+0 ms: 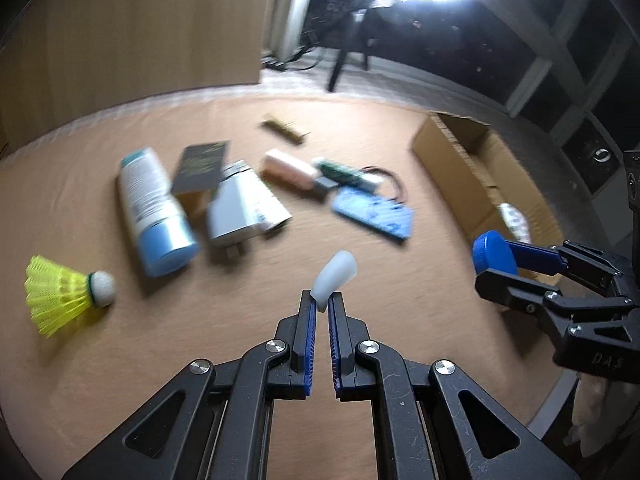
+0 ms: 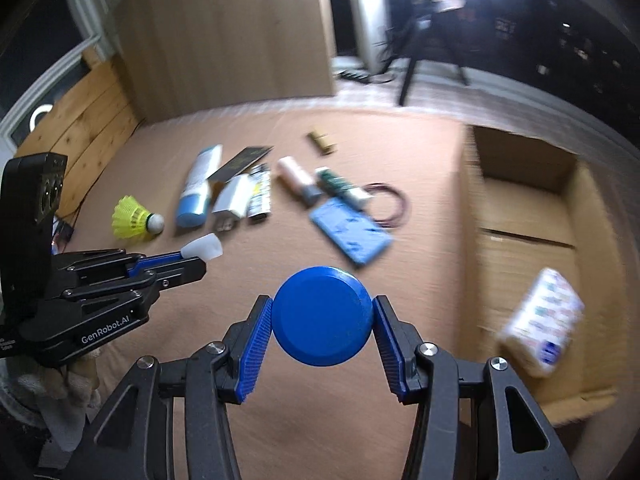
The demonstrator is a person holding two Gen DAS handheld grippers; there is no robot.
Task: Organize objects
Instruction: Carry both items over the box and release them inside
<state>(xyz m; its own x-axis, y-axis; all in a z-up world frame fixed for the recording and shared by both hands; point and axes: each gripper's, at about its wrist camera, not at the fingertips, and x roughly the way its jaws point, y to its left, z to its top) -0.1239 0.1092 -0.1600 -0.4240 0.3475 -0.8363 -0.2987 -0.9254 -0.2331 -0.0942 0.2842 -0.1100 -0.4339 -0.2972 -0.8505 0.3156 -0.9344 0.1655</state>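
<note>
- While both hands hang above the tan surface, each already carries something: the left hand-held gripper is pinched fully closed on the lower tip of a small whitish translucent cap, and the right hand-held gripper stands about half open with its blue pads pressed on the rim of a round blue lid.
- The whitish cap looks light and slightly soft; held only by its tip, it could twist or slip out, so a hold nearer its middle would be safer.
- The blue lid seems stiff, light plastic with a smooth rounded edge; I judge the grip across its widest part to be the right one, since off-centre pads could squeeze it out.
- The cardboard box lies open on the right of the surface, just beside the right hand-held gripper; it seems the place for sorted things.
- Counted in the box: one patterned packet.
- Counted loose on the surface:
  - one yellow shuttlecock, feather-light and easily crushed
  - one white-and-blue bottle lying down
  - one dark card
  - one grey-white plug-like item, with what may be another small package against it
  - one pink tube
  - one green-and-white tube
  - one blue flat plate
  - one coil of thin wire
  - one small olive piece
</note>
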